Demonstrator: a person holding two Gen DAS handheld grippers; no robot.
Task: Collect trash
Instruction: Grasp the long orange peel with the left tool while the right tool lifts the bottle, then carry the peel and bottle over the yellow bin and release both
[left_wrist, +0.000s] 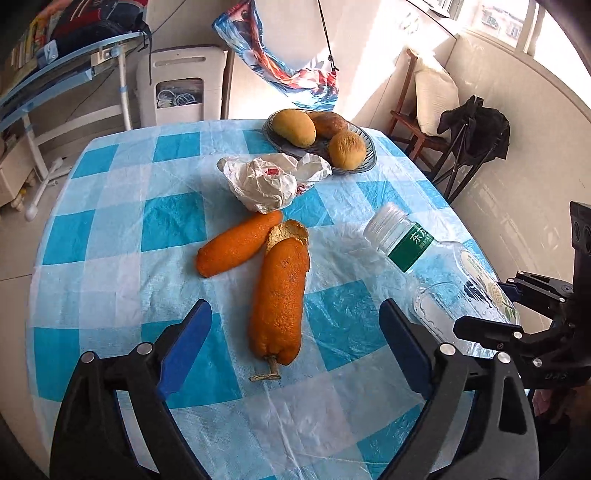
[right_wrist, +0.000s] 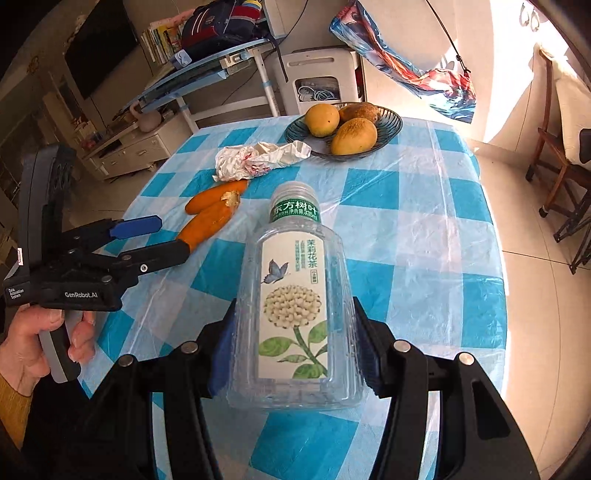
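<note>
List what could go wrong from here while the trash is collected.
1. The right gripper pinches the clear bottle near its base; the thin plastic might buckle or slip out.
2. The left gripper is open over the nearer orange peel; the second peel lies close and could be nudged.
3. The loose plastic tablecloth may snag on the fingers.

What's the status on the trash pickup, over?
Right gripper shut on empty bottle. Left gripper open, straddling nearer orange peel, not touching. Second peel and crumpled wrapper still on table. Nothing blocking.
</note>
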